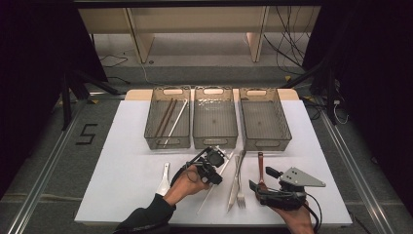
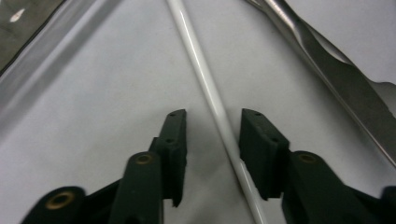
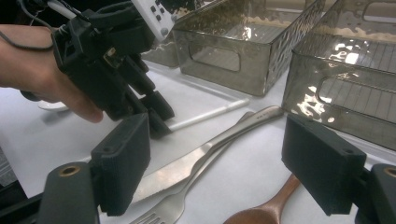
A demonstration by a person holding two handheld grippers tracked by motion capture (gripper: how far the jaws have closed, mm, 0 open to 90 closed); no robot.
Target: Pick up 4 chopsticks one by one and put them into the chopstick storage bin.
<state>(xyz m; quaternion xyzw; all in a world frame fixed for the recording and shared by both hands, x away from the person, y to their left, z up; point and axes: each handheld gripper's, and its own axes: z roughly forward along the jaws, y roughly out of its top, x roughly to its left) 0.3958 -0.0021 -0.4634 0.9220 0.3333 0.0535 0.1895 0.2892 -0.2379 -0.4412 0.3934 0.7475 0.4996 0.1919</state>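
Observation:
A white chopstick (image 1: 207,196) lies slanted on the white table, near the front. My left gripper (image 1: 215,174) points down over its upper half. In the left gripper view the chopstick (image 2: 205,79) runs between the two jaws of that gripper (image 2: 213,113), close to the right pad, with a gap on the left; the pads do not press on it. My right gripper (image 1: 263,179) hovers wide open at the front right, over a wooden spoon (image 1: 260,165). Through its own jaws (image 3: 215,140) I see the spoon's bowl (image 3: 266,207), a knife (image 3: 187,165) and the left gripper (image 3: 159,116).
A knife (image 1: 233,187) and fork (image 1: 240,192) lie side by side between the two grippers. A white spoon (image 1: 164,180) rests left of the left hand. Three grey bins stand at the back: the left bin (image 1: 155,141) holds chopsticks, beside the middle bin (image 1: 215,142) and right bin (image 1: 267,144).

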